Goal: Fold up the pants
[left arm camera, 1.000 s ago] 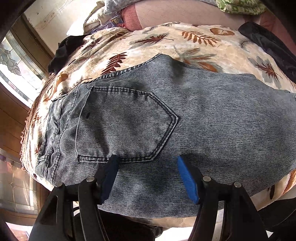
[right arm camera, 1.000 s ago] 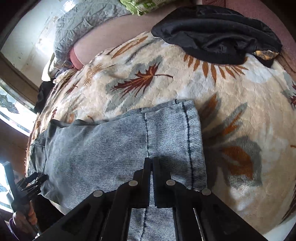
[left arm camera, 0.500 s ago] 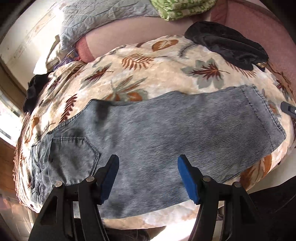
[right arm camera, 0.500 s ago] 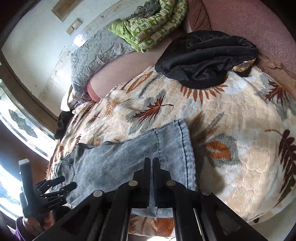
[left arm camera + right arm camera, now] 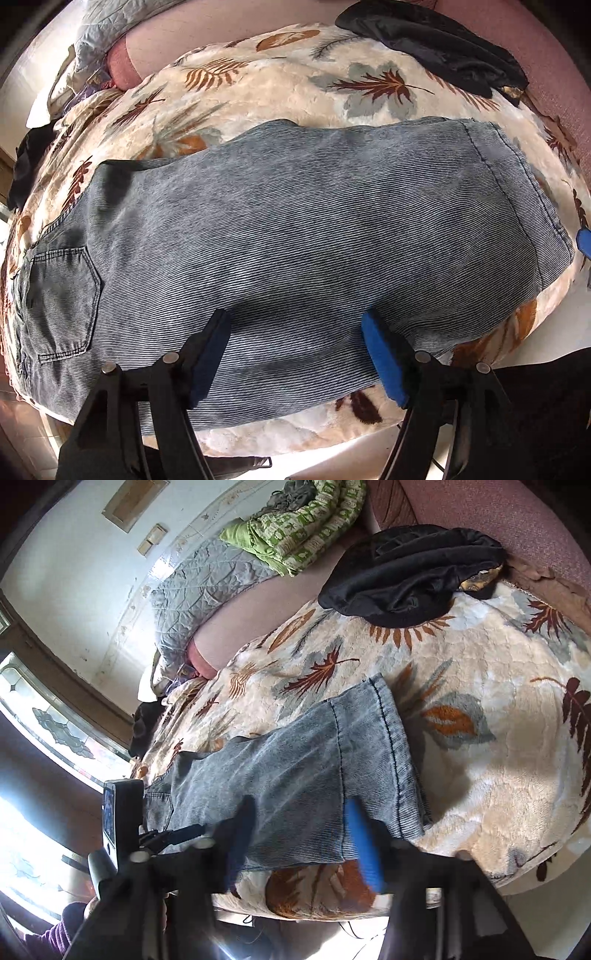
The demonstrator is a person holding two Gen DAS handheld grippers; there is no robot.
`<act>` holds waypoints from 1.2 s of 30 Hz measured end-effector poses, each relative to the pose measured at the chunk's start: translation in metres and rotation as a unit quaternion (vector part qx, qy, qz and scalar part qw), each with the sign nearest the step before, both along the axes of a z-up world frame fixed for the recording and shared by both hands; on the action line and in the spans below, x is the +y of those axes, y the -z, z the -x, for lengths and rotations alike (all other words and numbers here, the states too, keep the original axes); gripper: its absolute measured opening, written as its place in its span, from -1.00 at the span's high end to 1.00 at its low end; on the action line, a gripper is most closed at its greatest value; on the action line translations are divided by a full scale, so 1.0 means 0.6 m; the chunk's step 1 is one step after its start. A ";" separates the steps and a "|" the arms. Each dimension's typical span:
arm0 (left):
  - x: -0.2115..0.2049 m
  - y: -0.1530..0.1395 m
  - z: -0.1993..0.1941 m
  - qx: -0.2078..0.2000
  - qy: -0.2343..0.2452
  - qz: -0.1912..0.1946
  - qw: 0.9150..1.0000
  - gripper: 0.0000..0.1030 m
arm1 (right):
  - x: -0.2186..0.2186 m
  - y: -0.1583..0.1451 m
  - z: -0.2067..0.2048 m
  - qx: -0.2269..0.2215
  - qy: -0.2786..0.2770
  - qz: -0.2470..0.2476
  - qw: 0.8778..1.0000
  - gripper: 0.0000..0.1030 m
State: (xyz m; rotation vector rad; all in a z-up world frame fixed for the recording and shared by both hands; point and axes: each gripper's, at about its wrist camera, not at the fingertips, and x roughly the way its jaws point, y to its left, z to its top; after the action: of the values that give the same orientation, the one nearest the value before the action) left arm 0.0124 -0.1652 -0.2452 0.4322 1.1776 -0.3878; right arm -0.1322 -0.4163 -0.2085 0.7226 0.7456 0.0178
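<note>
A plush leaf-print blanket (image 5: pixel 280 96) covers the bed. On it the ribbed, faded grey denim pants (image 5: pixel 295 229) lie flat, folded lengthwise, back pocket at left, hem at right. The left gripper (image 5: pixel 295 354) tilts steeply down over them, jaws spread, empty. The right gripper (image 5: pixel 299 838), blurred, has just opened, holding nothing.

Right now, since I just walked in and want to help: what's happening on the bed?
A person is folding jeans on a leaf-print blanket. The jeans lie flat, folded lengthwise. The right hand-held gripper has just opened near the hem, nothing between its pads. The left hand-held gripper hovers open over the middle. Neither holds fabric.
</note>
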 end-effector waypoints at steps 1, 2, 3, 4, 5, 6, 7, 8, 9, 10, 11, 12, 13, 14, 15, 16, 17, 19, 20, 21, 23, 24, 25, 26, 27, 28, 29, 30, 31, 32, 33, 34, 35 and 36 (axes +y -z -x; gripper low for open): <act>0.007 -0.012 0.001 -0.011 -0.003 0.003 1.000 -0.44 | 0.004 -0.006 0.003 -0.014 0.001 0.001 1.000 -0.39; 0.015 -0.025 0.002 -0.024 -0.006 0.008 1.000 -0.44 | 0.008 -0.011 0.005 -0.026 -0.001 0.001 1.000 -0.39; 0.023 -0.038 0.004 -0.034 -0.007 0.013 0.999 -0.44 | 0.011 -0.015 0.006 -0.035 -0.006 -0.005 0.999 -0.39; 0.032 -0.051 0.005 -0.041 -0.011 0.019 0.999 -0.43 | 0.015 -0.016 0.009 -0.040 -0.010 -0.015 0.999 -0.39; 0.042 -0.062 0.006 -0.048 -0.016 0.026 0.998 -0.43 | 0.019 -0.016 0.013 -0.045 -0.012 -0.024 0.999 -0.39; 0.052 -0.073 0.008 -0.055 -0.021 0.032 0.998 -0.44 | 0.025 -0.014 0.018 -0.048 -0.014 -0.033 0.998 -0.39; 0.062 -0.082 0.010 -0.062 -0.027 0.037 0.997 -0.44 | 0.031 -0.011 0.022 -0.048 -0.019 -0.042 0.998 -0.39; 0.071 -0.089 0.013 -0.069 -0.031 0.040 0.996 -0.44 | 0.036 -0.007 0.027 -0.048 -0.022 -0.053 0.997 -0.39; 0.079 -0.092 0.013 -0.075 -0.033 0.041 0.996 -0.44 | 0.040 -0.001 0.031 -0.048 -0.022 -0.065 0.996 -0.39; 0.085 -0.094 0.016 -0.078 -0.034 0.041 0.996 -0.44 | 0.043 0.004 0.036 -0.047 -0.019 -0.077 0.996 -0.39; 0.093 -0.094 0.019 -0.081 -0.034 0.040 0.995 -0.44 | 0.043 0.011 0.040 -0.046 -0.016 -0.090 0.995 -0.39; 0.098 -0.093 0.020 -0.083 -0.036 0.039 0.995 -0.44 | 0.042 0.018 0.044 -0.043 -0.014 -0.105 0.993 -0.39; 0.104 -0.090 0.021 -0.083 -0.038 0.037 0.995 -0.44 | 0.041 0.025 0.045 -0.038 -0.010 -0.115 0.993 -0.39; 0.110 -0.086 0.023 -0.080 -0.041 0.035 0.995 -0.44 | 0.039 0.031 0.047 -0.032 -0.003 -0.118 0.992 -0.39; 0.115 -0.080 0.022 -0.075 -0.044 0.036 0.996 -0.44 | 0.037 0.036 0.046 -0.026 0.004 -0.120 0.992 -0.39; 0.119 -0.075 0.023 -0.069 -0.047 0.037 0.996 -0.44 | 0.034 0.041 0.047 -0.022 0.009 -0.125 0.992 -0.39; 0.123 -0.070 0.024 -0.066 -0.049 0.037 0.996 -0.44 | 0.029 0.047 0.047 -0.017 0.016 -0.133 0.991 -0.39; 0.125 -0.064 0.026 -0.063 -0.048 0.038 0.996 -0.44 | 0.020 0.060 0.049 -0.006 0.034 -0.148 0.988 -0.39; 0.126 -0.061 0.027 -0.063 -0.047 0.038 0.996 -0.44 | 0.014 0.067 0.049 0.002 0.044 -0.154 0.987 -0.39; 0.124 -0.058 0.028 -0.063 -0.044 0.037 0.996 -0.44 | 0.008 0.075 0.050 0.010 0.056 -0.159 0.986 -0.39; 0.122 -0.050 0.029 -0.064 -0.041 0.030 0.997 -0.44 | -0.005 0.089 0.052 0.021 0.079 -0.173 0.981 -0.39; 0.121 -0.046 0.029 -0.062 -0.041 0.029 0.997 -0.44 | -0.013 0.096 0.054 0.022 0.088 -0.183 0.979 -0.39; 0.120 -0.041 0.028 -0.059 -0.040 0.028 0.997 -0.44 | -0.019 0.102 0.056 0.024 0.099 -0.191 0.976 -0.39; 0.119 -0.035 0.026 -0.056 -0.039 0.026 0.997 -0.44 | -0.027 0.107 0.058 0.026 0.110 -0.196 0.974 -0.39; 0.117 -0.027 0.023 -0.053 -0.039 0.020 0.998 -0.44 | -0.033 0.113 0.058 0.027 0.118 -0.201 0.972 -0.39; 0.116 -0.017 0.020 -0.049 -0.041 0.013 0.998 -0.44 | -0.038 0.118 0.056 0.029 0.121 -0.209 0.970 -0.39; 0.116 -0.008 0.016 -0.043 -0.044 0.009 0.998 -0.44 | -0.042 0.124 0.053 0.032 0.124 -0.215 0.968 -0.39; 0.116 0.000 0.014 -0.035 -0.046 0.009 0.998 -0.44 | -0.044 0.128 0.051 0.037 0.129 -0.214 0.968 -0.39; 0.118 0.005 0.013 -0.031 -0.049 0.010 0.998 -0.44 | -0.046 0.132 0.047 0.042 0.134 -0.210 0.968 -0.39; 0.119 0.006 0.013 -0.031 -0.049 0.013 0.998 -0.44 | -0.048 0.136 0.041 0.045 0.137 -0.211 0.967 -0.39; 0.119 0.005 0.013 -0.032 -0.049 0.014 0.998 -0.44 | -0.051 0.140 0.034 0.046 0.138 -0.213 0.966 -0.39; 0.119 0.004 0.013 -0.032 -0.047 0.014 0.998 -0.44 | -0.053 0.142 0.027 0.045 0.140 -0.211 0.966 -0.39; 0.119 0.001 0.013 -0.033 -0.047 0.015 0.998 -0.44 | -0.055 0.141 0.021 0.044 0.143 -0.208 0.966 -0.39; 0.120 -0.003 0.012 -0.035 -0.047 0.018 0.998 -0.44 | -0.058 0.141 0.017 0.043 0.146 -0.206 0.967 -0.39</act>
State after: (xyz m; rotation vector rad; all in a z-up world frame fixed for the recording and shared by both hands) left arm 0.0050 -0.0933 -0.2433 0.3545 1.1163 -0.3091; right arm -0.1426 -0.4512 -0.2933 1.2317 0.7201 -0.1305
